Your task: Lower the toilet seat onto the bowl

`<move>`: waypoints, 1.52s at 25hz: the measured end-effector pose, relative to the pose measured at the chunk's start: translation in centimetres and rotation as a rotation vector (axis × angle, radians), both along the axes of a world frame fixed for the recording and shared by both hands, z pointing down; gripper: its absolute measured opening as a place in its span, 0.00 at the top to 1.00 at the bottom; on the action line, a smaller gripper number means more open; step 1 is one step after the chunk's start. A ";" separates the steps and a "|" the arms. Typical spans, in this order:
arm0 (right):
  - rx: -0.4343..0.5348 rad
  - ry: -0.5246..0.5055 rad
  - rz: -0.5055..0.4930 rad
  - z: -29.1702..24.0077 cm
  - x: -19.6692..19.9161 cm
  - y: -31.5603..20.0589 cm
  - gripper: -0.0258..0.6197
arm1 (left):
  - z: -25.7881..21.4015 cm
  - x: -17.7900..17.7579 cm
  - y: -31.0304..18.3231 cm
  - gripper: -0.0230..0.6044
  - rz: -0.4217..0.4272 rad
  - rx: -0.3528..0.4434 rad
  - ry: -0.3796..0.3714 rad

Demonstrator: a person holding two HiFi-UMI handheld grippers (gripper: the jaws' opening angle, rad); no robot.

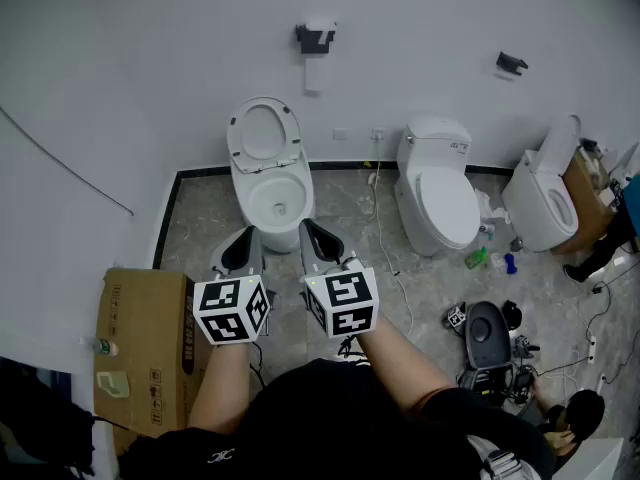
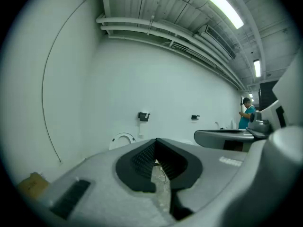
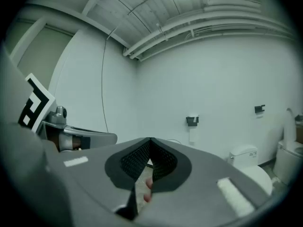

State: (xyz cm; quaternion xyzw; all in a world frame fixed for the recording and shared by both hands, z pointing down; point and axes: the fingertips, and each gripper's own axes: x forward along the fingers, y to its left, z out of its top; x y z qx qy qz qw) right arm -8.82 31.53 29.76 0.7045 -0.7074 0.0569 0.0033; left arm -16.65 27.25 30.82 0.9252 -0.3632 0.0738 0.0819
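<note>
The toilet seat (image 1: 262, 133) stands raised against the wall, above the open bowl (image 1: 277, 200). Near the bowl's front, the left hand-held gripper (image 1: 243, 243) and the right hand-held gripper (image 1: 316, 236) hover side by side, each with its jaws closed together on nothing.

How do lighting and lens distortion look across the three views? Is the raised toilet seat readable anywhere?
Head view: even light, sharp, toilet seat plainly upright. Left gripper view: heavy fisheye bend, black corners, ceiling lamp glaring, seat only a small distant arc. Right gripper view: same bend and dark corners, softer, even light.
</note>
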 end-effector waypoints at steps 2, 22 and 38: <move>-0.005 -0.002 0.002 0.2 0.2 0.0 0.95 | 0.1 0.2 0.0 0.95 0.004 0.001 -0.005; -0.039 -0.052 -0.045 3.1 5.4 1.4 0.95 | 1.9 6.0 1.1 0.95 -0.001 -0.007 -0.052; -0.049 -0.015 -0.034 4.4 8.5 -2.6 0.95 | 2.7 8.7 -3.5 0.95 -0.005 0.006 -0.045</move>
